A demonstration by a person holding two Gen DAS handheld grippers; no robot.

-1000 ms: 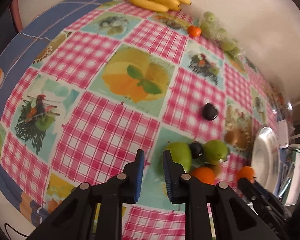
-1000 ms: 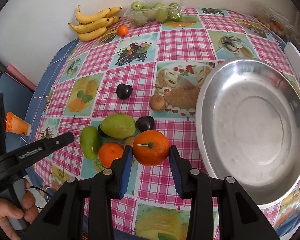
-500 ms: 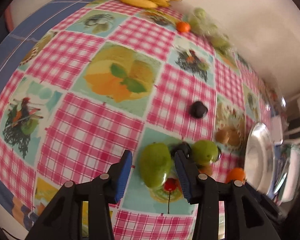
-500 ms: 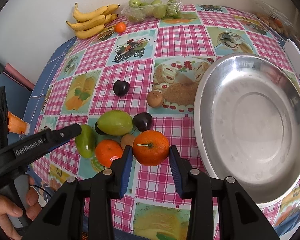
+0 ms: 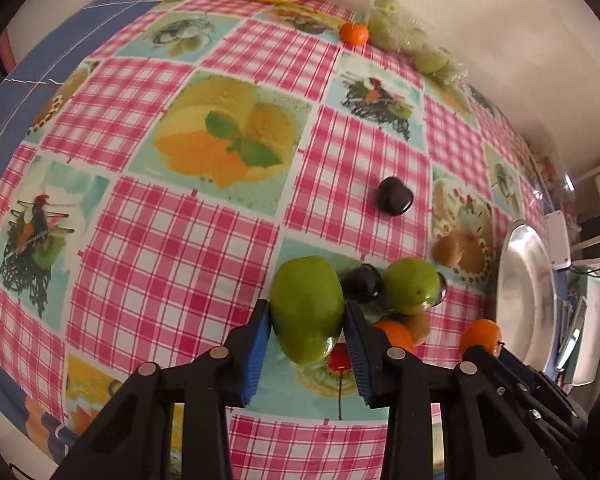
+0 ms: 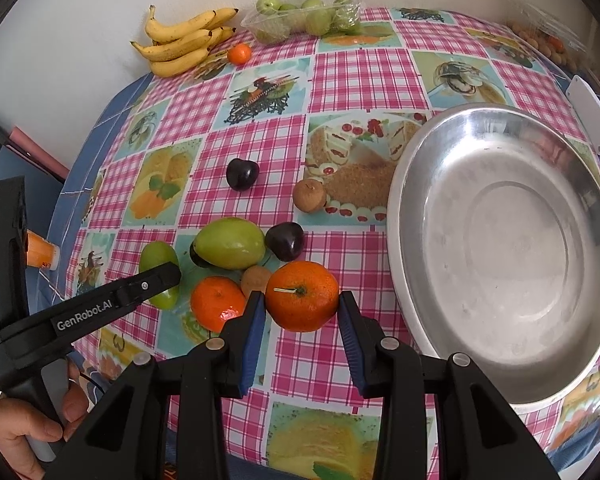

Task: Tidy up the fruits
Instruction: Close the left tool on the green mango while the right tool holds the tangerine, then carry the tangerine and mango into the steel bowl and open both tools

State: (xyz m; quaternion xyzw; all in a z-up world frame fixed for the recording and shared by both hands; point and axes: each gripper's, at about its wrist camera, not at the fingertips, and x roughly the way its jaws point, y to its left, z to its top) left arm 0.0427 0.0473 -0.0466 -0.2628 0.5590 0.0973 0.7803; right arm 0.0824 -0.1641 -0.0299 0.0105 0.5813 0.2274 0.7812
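Note:
My left gripper (image 5: 305, 334) is shut on a green mango (image 5: 306, 309), its blue pads against both sides; the same mango shows in the right wrist view (image 6: 159, 258) behind the left gripper's finger (image 6: 140, 286). My right gripper (image 6: 302, 316) is shut on an orange (image 6: 302, 295), held just above the cloth beside the steel bowl (image 6: 508, 394). On the cloth lie a second green mango (image 6: 230, 242), a second orange (image 6: 217, 303), dark plums (image 6: 285, 240) (image 6: 242, 173) and brown kiwis (image 6: 309, 195).
Bananas (image 6: 180, 42), a small orange (image 6: 239, 53) and a clear box of green fruit (image 6: 304, 16) sit at the far edge by the wall. A white box (image 6: 592, 122) lies beyond the bowl. An orange cup (image 6: 40, 254) stands off the table's left.
My left gripper moved forward around the green mango and closed on it. My right gripper kept its hold on the orange and barely shifted.

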